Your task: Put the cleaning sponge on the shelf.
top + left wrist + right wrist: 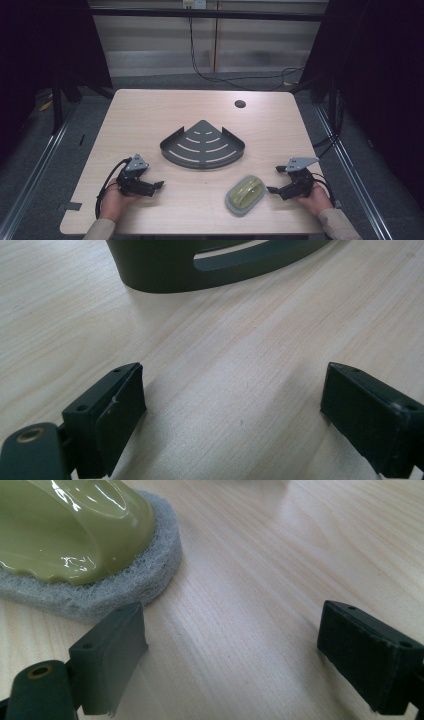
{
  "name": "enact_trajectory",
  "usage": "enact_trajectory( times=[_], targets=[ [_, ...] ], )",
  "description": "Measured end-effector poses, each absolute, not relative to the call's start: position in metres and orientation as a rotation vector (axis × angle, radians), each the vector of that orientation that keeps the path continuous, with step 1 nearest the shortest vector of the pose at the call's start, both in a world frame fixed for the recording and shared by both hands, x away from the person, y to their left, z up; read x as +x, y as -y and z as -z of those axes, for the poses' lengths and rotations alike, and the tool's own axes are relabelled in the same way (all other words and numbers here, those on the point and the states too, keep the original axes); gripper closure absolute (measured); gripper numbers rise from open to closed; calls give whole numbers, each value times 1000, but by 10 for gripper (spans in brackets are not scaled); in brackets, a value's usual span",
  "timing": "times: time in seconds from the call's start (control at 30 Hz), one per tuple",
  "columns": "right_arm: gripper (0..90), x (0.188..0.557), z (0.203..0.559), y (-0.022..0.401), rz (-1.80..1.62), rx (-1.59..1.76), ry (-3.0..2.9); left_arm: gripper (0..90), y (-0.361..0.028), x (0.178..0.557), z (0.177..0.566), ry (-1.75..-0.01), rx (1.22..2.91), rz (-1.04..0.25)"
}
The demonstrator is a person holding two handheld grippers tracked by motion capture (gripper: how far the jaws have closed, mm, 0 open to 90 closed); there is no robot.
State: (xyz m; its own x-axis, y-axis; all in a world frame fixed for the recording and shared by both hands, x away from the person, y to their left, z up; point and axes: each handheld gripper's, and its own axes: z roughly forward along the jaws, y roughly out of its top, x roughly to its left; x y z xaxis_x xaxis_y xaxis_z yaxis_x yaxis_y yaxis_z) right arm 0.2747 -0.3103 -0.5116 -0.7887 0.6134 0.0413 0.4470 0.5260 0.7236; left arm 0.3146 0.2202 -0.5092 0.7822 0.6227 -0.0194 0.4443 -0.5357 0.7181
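Scrubber of translucent yellow-green plastic on a grey oval fibre pad [245, 195] lies on the pale wood worktop [150, 115] just left of the right claw [276, 180], long axis slanting from near-left to far-right. That claw is released, gripping nothing; the left claw [159, 184], also spread wide and bare, sits well apart, nearer the dark grey slotted corner tray [202, 145]

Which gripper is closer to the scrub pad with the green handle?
Right. The right gripper sits just beside the scrub pad; the left gripper rests farther off, across the table.
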Motion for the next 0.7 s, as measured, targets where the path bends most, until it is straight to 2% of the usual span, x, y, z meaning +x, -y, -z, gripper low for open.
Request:
enact_trajectory(
  times=[0.4, 0.7],
  targets=[
    [205, 281, 488, 309, -884, 834, -2693, 100, -220, 315, 509, -786, 2227, -308],
    [225, 289, 436, 271, -626, 479, -2870, 100, -220, 315, 509, -786, 2226, -307]
  ],
)
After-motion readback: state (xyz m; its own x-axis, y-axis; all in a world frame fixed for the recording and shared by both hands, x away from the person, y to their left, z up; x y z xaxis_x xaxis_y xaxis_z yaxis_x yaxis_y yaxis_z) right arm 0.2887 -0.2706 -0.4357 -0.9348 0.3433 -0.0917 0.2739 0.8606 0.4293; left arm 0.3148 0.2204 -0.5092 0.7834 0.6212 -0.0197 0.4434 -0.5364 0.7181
